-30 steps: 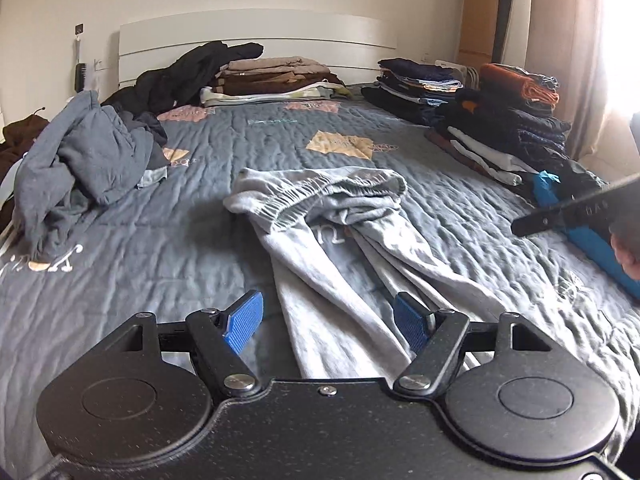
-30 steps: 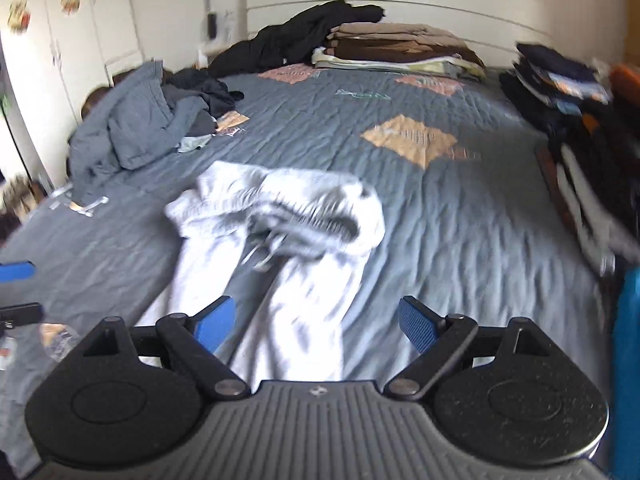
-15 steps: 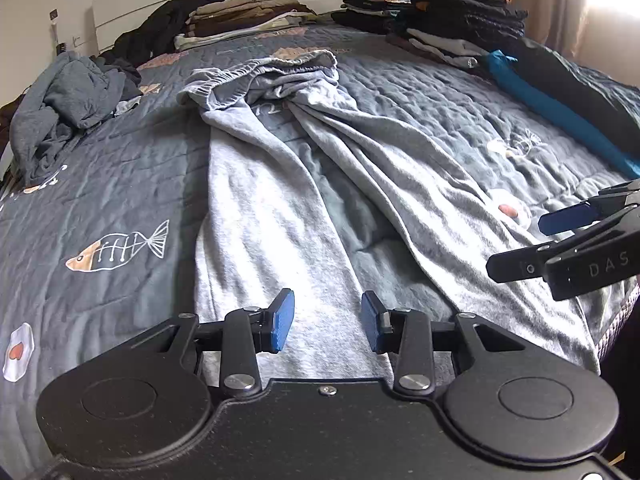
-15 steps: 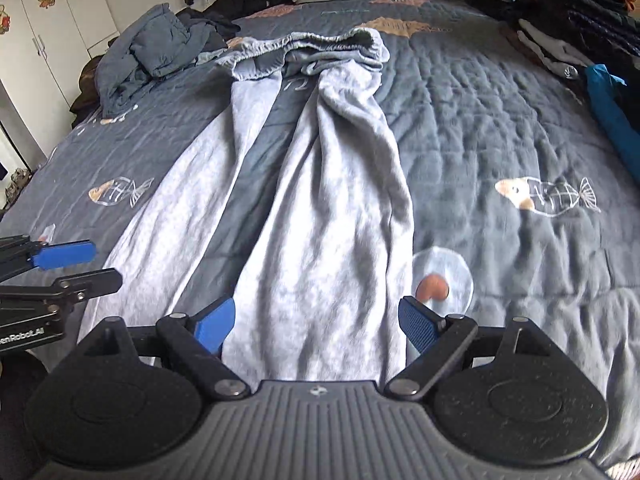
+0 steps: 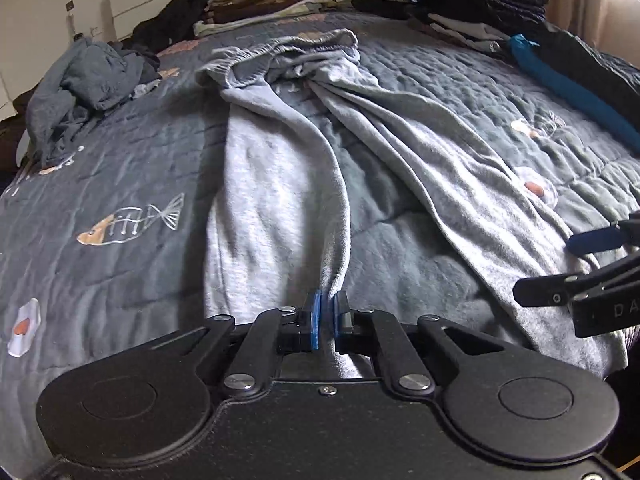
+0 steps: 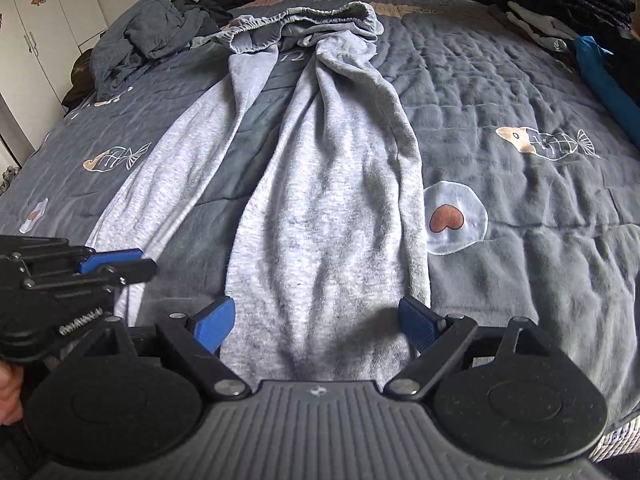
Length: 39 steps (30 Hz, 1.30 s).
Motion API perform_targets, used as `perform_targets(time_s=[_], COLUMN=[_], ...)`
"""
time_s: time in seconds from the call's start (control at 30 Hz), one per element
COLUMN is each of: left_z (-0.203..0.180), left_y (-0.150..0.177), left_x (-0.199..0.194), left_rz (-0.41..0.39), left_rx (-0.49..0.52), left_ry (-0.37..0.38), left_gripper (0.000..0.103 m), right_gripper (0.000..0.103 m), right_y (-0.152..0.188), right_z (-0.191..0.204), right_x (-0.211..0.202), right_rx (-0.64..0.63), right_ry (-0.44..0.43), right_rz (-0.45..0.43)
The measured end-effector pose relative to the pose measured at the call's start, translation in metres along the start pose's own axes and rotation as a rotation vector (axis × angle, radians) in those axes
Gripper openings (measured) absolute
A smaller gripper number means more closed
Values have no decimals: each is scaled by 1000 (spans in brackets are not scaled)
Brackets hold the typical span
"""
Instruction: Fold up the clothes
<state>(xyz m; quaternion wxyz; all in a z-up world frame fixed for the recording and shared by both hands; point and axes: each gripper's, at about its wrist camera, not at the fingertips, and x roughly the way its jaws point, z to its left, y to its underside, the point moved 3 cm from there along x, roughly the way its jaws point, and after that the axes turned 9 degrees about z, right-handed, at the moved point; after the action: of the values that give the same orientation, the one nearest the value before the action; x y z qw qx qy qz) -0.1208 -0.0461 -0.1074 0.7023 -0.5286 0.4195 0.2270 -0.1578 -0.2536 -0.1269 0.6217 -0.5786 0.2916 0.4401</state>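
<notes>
Stretching lengthwise away from both tools, the grey sweatpants [image 5: 280, 184] have one hem clamped in the left gripper [image 5: 325, 322], while the right gripper [image 6: 316, 326] hangs spread wide over the other leg's end.

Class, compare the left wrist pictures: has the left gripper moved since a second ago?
Yes. The left gripper has dropped toward the near end of the bed, away from the headboard, and now pinches a leg of the grey sweatpants.
</notes>
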Motion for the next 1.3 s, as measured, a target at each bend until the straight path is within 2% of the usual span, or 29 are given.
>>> perform_targets(time_s=[0.1,0.17,0.27,0.4,0.53,0.67,0.8,0.9,0.97,1.1,1.2,1.3], left_z=[8,10,19,34,53,59,60,63,64,70,74,79], left_y=[-2,-2,-12,-47,-92,-134,-174,-194,-206,-230,-248,-262], left_x=[-13,-22,-35,-38,-28,-1,35,48,51,55,59,74], left_rz=[33,14,-58,-131,-209,-271,-318,-313,-296,-238,-219,-202], left_rx=[-4,10,44,110,126,207,293,269,288,324,381,444], left_ry=[97,109,33,-36,-96,-172,-221,-176,-175,-201,-248,-275], left_gripper=[10,18,28,29,49,50,50,50,50,50,50,56], right_gripper=[88,88,88,88,88,88,88,88,88,88,88,88], right_y=[1,-1,-10,-45,-97,-142,-170,-180,-187,-219,-253,-288], right_z=[-1,-2,-5,-13,-22,-30,-33,-38,-37,-33,-31,-30], right_x=[0,-4,-19,-35,-38,-29,-6,9,11,12,9,7], right_rx=[0,6,15,4,-11,-7,-31,-10,-26,-83,-107,-139], right_ry=[-5,-20,-49,-47,-61,-108,-94,-110,-100,-25,-15,-8], right_rz=[5,4,-49,-154,-271,-370,-431,-404,-389,-329,-287,-254])
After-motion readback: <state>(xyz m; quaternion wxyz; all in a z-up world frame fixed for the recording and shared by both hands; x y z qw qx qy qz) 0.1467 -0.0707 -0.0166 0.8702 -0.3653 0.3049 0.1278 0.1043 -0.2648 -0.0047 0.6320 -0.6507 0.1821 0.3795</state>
